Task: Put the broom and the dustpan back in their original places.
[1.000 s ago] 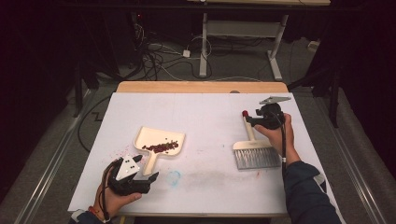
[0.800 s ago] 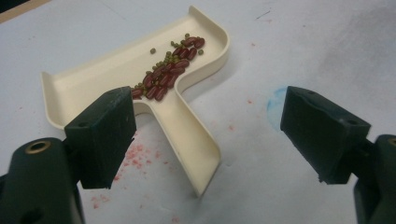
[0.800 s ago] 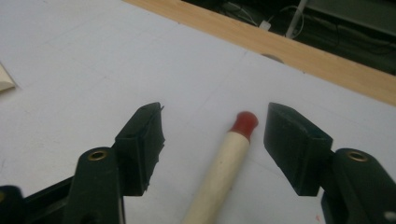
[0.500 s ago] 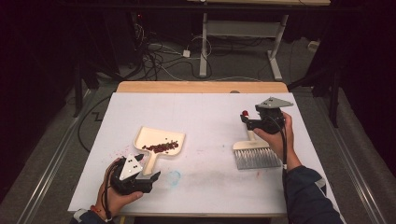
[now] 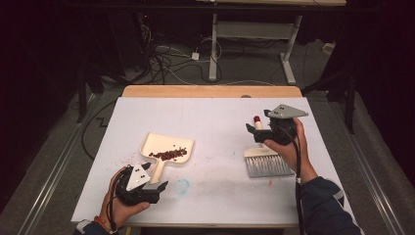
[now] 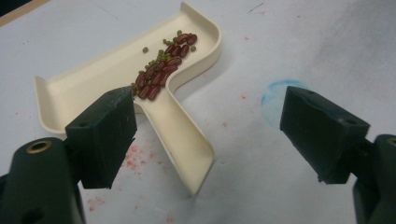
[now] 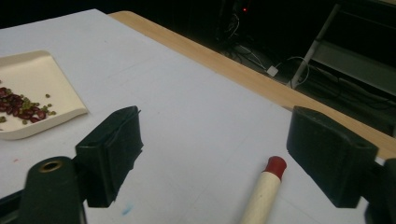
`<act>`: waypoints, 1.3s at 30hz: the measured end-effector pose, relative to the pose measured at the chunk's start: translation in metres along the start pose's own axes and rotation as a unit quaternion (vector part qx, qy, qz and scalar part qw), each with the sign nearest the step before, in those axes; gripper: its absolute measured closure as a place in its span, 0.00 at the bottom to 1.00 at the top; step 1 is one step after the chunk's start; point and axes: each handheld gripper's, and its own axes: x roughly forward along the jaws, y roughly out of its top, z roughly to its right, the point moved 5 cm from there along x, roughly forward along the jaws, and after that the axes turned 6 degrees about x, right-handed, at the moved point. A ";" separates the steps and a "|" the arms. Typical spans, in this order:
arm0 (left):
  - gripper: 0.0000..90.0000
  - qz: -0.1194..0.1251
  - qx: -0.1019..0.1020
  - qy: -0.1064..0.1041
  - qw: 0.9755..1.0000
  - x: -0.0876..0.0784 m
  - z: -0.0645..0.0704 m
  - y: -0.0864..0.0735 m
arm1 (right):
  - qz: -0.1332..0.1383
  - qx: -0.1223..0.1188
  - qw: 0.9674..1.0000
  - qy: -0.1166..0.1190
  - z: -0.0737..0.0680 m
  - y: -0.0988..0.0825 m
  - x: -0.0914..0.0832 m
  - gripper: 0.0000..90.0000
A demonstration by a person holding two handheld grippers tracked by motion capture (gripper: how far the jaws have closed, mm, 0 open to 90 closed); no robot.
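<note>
White table (image 5: 215, 122), seen from above, carrying all items; the cream dustpan (image 5: 169, 147) serves as landmark. The dustpan lies flat on the table's left half, tray toward the far edge, handle (image 6: 180, 135) pointing toward the person. The brush (image 5: 264, 159) lies well to the right of the dustpan, grey bristles toward the person and its cream handle with red tip (image 7: 275, 165) pointing away. The left gripper (image 5: 159, 188) sits just on the near side of the dustpan, at the handle's end; its jaws stand released, wide apart, the handle lying between them untouched. The right gripper (image 5: 253, 131) hangs well to the right of the dustpan, above the brush handle; its jaws have just been opening and stand wide, nothing pressed between them, the red tip lying below the gap. A heap of red and green beans (image 6: 163, 70) rests inside the dustpan near its back wall. A faint blue ring (image 6: 282, 95) marks the table just right of the dustpan handle.
</note>
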 end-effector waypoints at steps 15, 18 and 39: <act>0.20 0.001 -0.003 -0.002 1.000 0.000 0.000 0.000 | 0.022 -0.032 0.999 -0.018 -0.015 -0.007 -0.024 0.19; 0.20 0.001 -0.002 -0.003 1.000 -0.001 0.000 0.000 | 0.030 -0.038 0.999 -0.017 -0.017 -0.010 -0.028 0.19; 0.20 -0.002 0.012 0.007 1.000 -0.001 0.000 0.000 | 0.041 -0.052 0.998 -0.020 -0.021 -0.036 -0.058 0.20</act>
